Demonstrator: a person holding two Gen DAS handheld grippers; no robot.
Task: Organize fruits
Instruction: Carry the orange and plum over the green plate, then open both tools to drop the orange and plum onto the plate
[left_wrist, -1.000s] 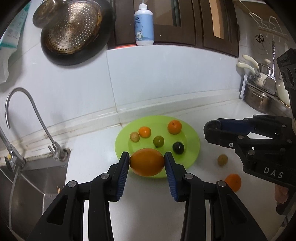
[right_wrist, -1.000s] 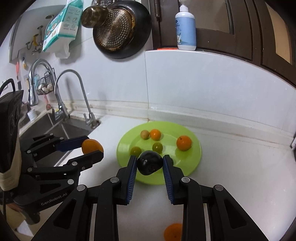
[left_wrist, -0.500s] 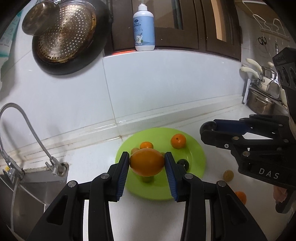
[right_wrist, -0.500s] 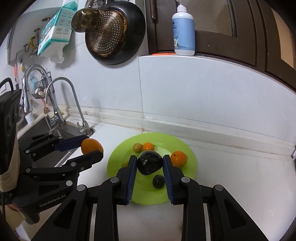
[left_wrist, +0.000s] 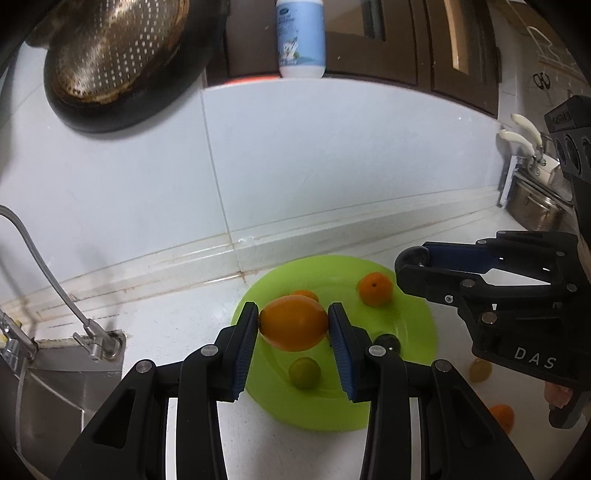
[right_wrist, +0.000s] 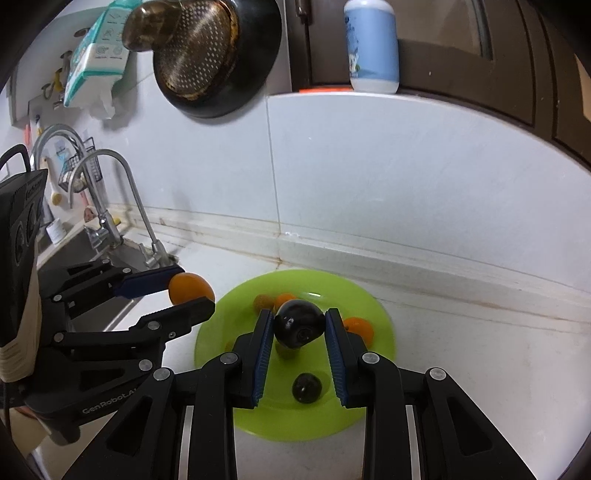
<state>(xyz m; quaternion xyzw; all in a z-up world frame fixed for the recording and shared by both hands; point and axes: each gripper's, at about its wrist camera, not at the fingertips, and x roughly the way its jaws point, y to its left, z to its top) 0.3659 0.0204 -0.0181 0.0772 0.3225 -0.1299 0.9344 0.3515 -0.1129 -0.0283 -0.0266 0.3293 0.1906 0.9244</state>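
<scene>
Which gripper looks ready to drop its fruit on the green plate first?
Probably the right hand-held gripper: its dark fruit hangs over the middle of the green plate. The left hand-held gripper holds its orange nearer the plate's rim.

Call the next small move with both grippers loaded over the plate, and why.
Probably lower both toward bare spots on the green plate before opening. The left gripper is shut on the large orange fruit and the right gripper on the dark fruit, both held above the plate among smaller fruits, so releasing from here could let them roll.
</scene>
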